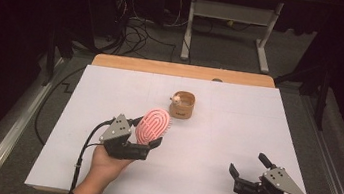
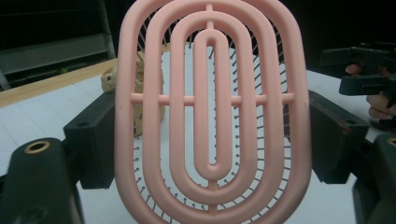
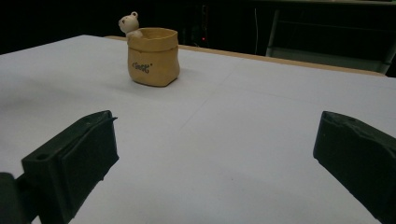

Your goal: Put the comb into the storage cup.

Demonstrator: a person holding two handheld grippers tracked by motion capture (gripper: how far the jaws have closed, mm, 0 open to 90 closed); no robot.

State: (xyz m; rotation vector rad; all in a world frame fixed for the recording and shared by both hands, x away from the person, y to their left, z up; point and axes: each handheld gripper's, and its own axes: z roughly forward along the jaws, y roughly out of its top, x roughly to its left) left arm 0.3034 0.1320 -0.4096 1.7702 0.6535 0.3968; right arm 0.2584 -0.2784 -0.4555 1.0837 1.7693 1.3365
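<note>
Pink vented hairbrush left of frame centre in the high view, pinched across its width by the left gripper, long axis slanting from the jaws toward the upper right, straight at the tan cup with a bear figure just above and right of the brush tip on the white table. Right gripper at lower right, jaws spread on nothing, well apart from both brush and cup, hence the farther hand.

White-covered table with bear pot
</note>
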